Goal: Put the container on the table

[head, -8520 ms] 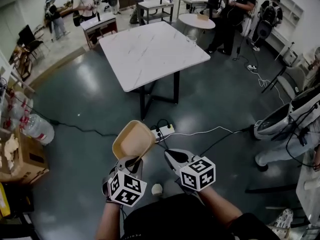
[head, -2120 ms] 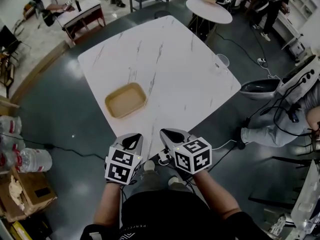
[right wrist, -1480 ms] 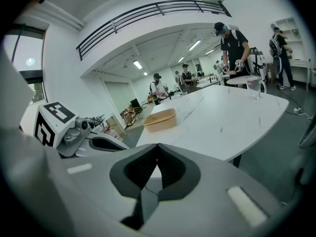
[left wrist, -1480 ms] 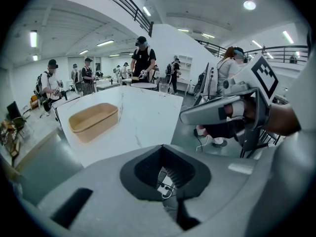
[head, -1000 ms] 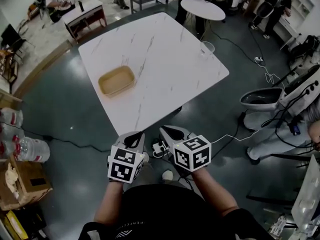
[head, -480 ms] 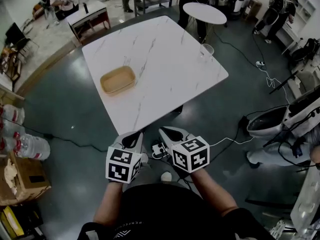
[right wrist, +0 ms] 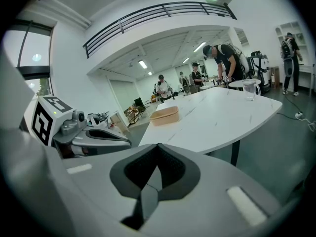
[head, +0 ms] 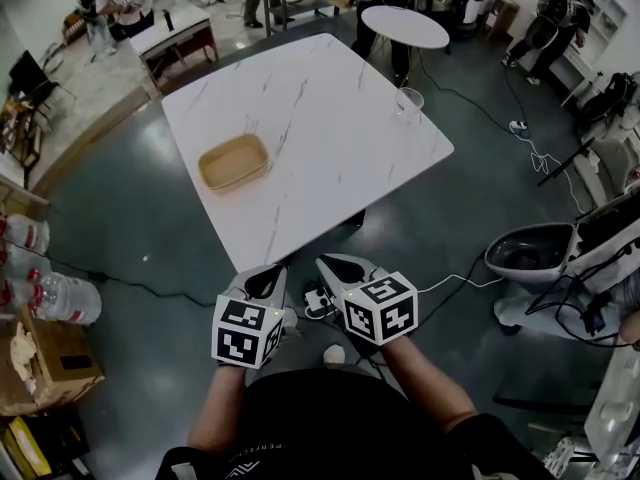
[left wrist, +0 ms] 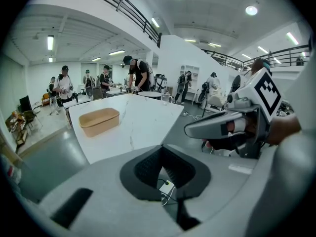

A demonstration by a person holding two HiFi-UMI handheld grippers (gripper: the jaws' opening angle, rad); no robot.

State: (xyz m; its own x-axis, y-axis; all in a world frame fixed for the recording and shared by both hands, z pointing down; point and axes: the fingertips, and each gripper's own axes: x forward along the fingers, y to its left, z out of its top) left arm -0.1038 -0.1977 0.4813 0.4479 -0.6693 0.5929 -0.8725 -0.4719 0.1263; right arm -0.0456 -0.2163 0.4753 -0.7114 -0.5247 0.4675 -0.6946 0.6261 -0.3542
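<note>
The tan, shallow container (head: 233, 162) stands alone on the left part of the white marble table (head: 330, 148). It also shows in the left gripper view, where the container (left wrist: 99, 121) is far ahead, and in the right gripper view as the container (right wrist: 165, 115). Both grippers hang side by side off the table's near corner, well short of the container. My left gripper (head: 263, 282) is shut with nothing in it, and so is my right gripper (head: 334, 266). In their own views the left gripper (left wrist: 167, 168) and right gripper (right wrist: 156, 176) show jaws pressed together.
A clear glass jug (head: 408, 103) stands near the table's right edge. A power strip (head: 318, 298) and cables lie on the dark floor below the grippers. Water bottles (head: 55, 298) and a cardboard box (head: 45, 358) sit left, a white machine (head: 540, 253) right. People stand by tables beyond.
8.5 s ago my left gripper held the container away from the table; it now rests on the table, released. Over the last second the grippers have stayed put.
</note>
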